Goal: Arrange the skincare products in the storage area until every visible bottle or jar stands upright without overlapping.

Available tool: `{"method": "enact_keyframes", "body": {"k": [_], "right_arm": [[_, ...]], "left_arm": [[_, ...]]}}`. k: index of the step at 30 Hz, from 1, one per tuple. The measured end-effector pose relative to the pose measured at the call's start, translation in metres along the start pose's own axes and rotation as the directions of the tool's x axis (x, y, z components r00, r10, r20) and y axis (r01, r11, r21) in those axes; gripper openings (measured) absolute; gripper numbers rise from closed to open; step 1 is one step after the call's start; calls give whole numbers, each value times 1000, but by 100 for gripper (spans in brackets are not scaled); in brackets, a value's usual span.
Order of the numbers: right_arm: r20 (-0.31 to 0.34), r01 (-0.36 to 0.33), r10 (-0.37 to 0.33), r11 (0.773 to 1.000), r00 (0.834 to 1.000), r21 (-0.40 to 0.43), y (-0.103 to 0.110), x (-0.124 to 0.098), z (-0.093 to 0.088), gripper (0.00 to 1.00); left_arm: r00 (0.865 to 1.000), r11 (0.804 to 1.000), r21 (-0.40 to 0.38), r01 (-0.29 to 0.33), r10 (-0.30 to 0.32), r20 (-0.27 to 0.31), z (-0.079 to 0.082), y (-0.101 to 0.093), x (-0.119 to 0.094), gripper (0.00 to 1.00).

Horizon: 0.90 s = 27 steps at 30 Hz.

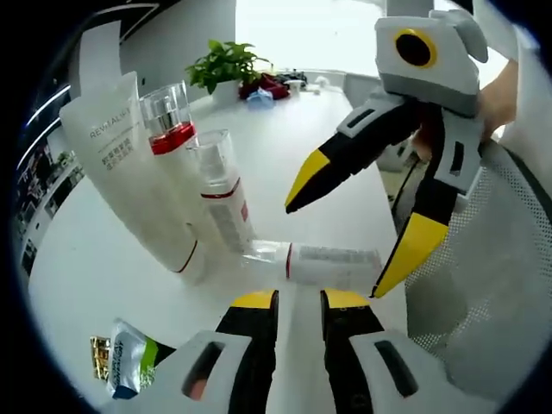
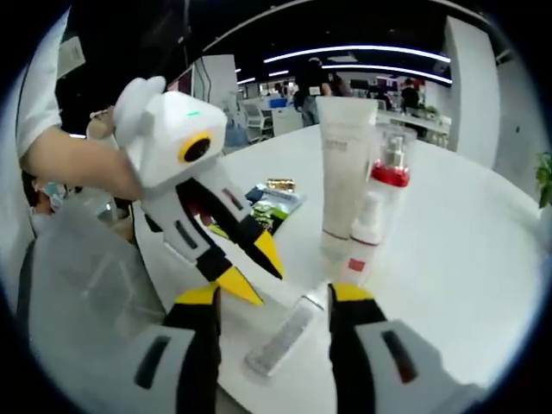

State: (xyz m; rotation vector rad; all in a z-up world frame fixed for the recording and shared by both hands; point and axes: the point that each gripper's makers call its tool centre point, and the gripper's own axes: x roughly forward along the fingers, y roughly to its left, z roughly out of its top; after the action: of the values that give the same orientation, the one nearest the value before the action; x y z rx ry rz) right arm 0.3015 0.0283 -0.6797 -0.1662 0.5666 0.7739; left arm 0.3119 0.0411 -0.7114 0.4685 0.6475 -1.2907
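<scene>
The left gripper (image 1: 297, 302) points forward with its yellow-tipped jaws a narrow gap apart, nothing between them. The right gripper (image 2: 272, 297) has its jaws spread wide. A bare forearm (image 2: 73, 164) reaches in behind the left gripper.

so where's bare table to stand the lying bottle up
Bare white table lies open beyond the red-capped bottle, away from the person. It is crowded around the lying bottle: the tall white tube and pump bottle stand close behind, sachets to one side, both grippers alongside.
</scene>
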Motion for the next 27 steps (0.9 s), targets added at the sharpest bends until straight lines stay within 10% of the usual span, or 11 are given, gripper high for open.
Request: {"method": "enact_keyframes", "body": {"k": [9, 12, 17, 27], "right_arm": [[-177, 71, -63, 997, 982, 38, -30, 4, -22, 39], [-192, 69, -60, 997, 980, 43, -36, 4, -20, 38], [-195, 96, -87, 995, 977, 37, -51, -6, -19, 37], [-173, 146, -136, 988, 976, 46, -71, -38, -28, 38]], "left_arm": [[997, 953, -294, -67, 56, -44, -8, 4, -12, 34], [997, 912, -403, -72, 60, -42, -6, -1, -13, 40], [993, 787, -605, -117, 96, -68, 2, -8, -6, 48], [972, 740, -632, -232, 159, -170, 6, -17, 20, 61]]}}
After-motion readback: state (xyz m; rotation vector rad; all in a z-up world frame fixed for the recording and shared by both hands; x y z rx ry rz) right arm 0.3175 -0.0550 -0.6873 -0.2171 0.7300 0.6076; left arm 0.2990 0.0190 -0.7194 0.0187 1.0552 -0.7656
